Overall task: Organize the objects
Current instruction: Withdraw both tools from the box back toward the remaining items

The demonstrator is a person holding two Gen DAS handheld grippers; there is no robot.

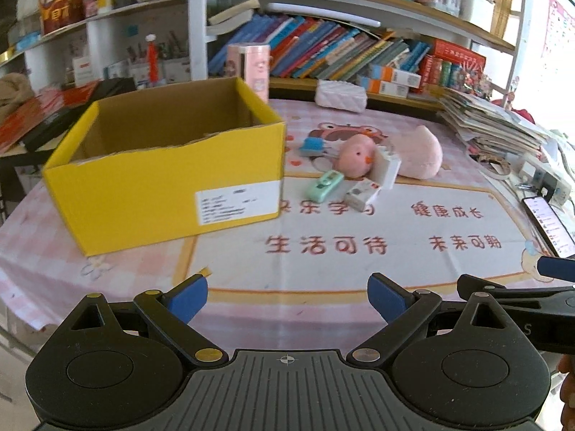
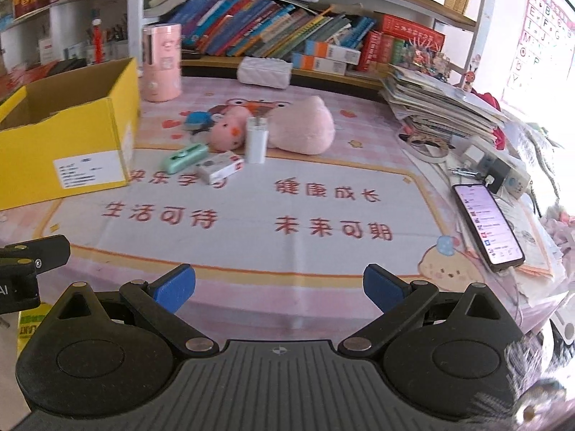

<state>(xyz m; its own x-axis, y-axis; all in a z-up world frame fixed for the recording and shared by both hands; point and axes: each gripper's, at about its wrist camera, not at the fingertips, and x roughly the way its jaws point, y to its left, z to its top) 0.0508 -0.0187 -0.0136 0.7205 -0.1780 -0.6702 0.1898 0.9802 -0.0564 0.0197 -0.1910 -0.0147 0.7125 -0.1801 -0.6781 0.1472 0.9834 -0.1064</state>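
Ahead-left of the left gripper (image 1: 287, 300), spread wide and empty, the yellow box's (image 1: 169, 179) floor stays hidden. The right gripper (image 2: 279, 289), likewise agape, faces blurred toys (image 2: 230, 133) across the pink tablecloth (image 2: 251, 215), below bookshelves (image 2: 287, 28).

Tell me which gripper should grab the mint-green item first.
Probably the right gripper: open, and the mint-green item lies on its side of the yellow box. Left gripper faces the box.
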